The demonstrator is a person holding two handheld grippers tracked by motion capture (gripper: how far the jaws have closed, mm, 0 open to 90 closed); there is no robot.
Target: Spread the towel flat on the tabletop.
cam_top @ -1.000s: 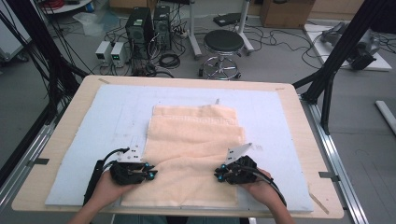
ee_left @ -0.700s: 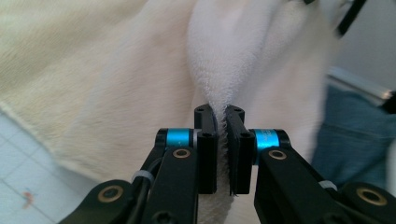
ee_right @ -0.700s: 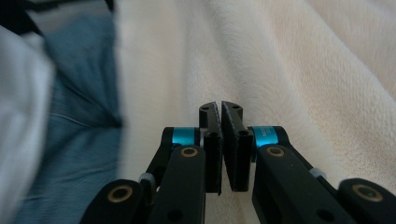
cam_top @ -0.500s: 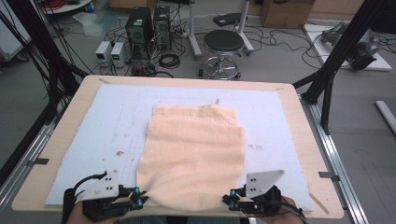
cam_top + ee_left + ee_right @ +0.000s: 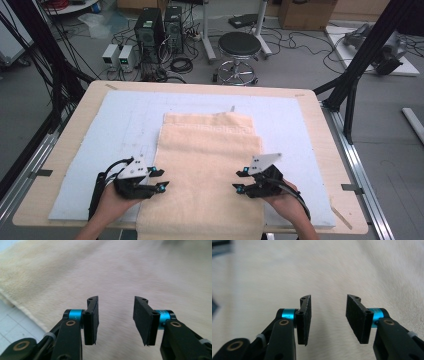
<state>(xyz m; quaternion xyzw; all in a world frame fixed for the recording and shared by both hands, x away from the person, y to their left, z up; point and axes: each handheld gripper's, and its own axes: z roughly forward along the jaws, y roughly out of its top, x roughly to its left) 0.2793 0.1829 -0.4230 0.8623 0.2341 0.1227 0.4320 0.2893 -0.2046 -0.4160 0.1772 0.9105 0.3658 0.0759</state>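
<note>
Folding step judged in hand: towel (image 5: 207,170) lies folded mid-mat (image 5: 125,115), near edge overhanging; left gripper (image 5: 159,180) and right gripper (image 5: 239,181), at its side edges, have just been opening, nothing between them; regrasp of edges needed next

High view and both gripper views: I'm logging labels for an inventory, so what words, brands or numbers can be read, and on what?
None can be read.
Small boxes on the floor: lit displays, too small to read.
Towel, both grippers, computer tower: no lettering visible.
</note>
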